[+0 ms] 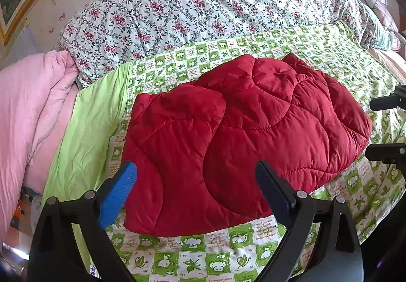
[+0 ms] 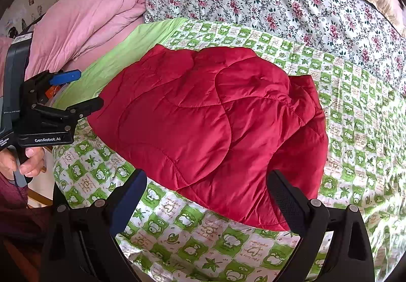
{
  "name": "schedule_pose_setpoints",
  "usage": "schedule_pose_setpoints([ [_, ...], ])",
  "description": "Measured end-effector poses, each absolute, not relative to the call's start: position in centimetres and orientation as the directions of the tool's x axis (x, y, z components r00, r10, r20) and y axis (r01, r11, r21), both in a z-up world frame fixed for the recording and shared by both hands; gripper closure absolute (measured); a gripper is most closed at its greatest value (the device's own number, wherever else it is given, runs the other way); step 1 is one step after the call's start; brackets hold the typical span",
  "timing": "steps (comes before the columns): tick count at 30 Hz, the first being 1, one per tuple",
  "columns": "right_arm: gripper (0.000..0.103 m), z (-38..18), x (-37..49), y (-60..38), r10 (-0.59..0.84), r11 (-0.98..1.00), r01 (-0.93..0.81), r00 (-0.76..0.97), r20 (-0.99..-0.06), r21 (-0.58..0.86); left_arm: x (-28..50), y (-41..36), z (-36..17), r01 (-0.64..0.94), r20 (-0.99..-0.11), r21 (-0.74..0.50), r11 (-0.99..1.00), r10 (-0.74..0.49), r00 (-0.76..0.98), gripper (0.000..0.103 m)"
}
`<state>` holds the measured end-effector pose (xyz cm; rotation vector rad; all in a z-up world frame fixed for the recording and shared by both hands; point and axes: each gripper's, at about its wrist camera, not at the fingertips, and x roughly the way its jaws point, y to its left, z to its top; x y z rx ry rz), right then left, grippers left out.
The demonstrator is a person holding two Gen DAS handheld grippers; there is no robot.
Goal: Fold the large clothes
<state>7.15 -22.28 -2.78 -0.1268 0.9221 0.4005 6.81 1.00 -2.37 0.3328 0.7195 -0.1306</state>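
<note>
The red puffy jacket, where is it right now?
The red jacket lies folded in the middle of both wrist views, on the green checkered sheet, in front of the flowery quilt. The pink blanket is piled to its left.

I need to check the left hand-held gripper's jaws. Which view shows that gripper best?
The right wrist view: the left hand-held gripper appears from the side, body and holding hand included, jaws apart beside the red jacket. The left wrist view shows only its own two fingers from behind, also spread.
</note>
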Motion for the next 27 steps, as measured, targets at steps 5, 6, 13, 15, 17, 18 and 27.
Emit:
schedule_pose_setpoints([
  [5,0.006,-3.0,7.5,-22.5,0.279,0.921,-0.385,0.536,-0.797,0.063,7.2,1.3,-2.6,0.222,-0.664,0.250,0.943,0.000,0.748,0.008],
  [6,0.006,-3.1,7.7,-22.5,0.277,0.922,-0.383,0.534,-0.799,0.064,7.3,1.3,-2.7,0.221,-0.664,0.250,0.943,0.001,0.748,0.008],
  [13,0.006,-3.8,8.4,-22.8,0.279,0.925,-0.373,0.526,-0.803,0.077,7.8,1.6,-3.1,0.210,-0.672,0.249,0.946,0.012,0.741,0.008],
  [15,0.006,-3.9,8.5,-22.9,0.280,0.925,-0.373,0.524,-0.804,0.078,7.9,1.7,-3.2,0.208,-0.673,0.248,0.946,0.014,0.739,0.008],
  [17,0.006,-4.0,8.6,-22.9,0.278,0.925,-0.373,0.524,-0.805,0.076,7.9,1.7,-3.2,0.206,-0.673,0.251,0.946,0.017,0.740,0.008],
  [18,0.006,-4.0,8.7,-23.0,0.279,0.925,-0.373,0.524,-0.805,0.078,7.9,1.7,-3.2,0.206,-0.674,0.251,0.946,0.018,0.739,0.008],
  [27,0.006,-3.8,9.1,-23.0,0.289,0.923,-0.375,0.529,-0.798,0.085,8.0,1.7,-3.0,0.209,-0.671,0.238,0.949,0.005,0.741,0.008],
])
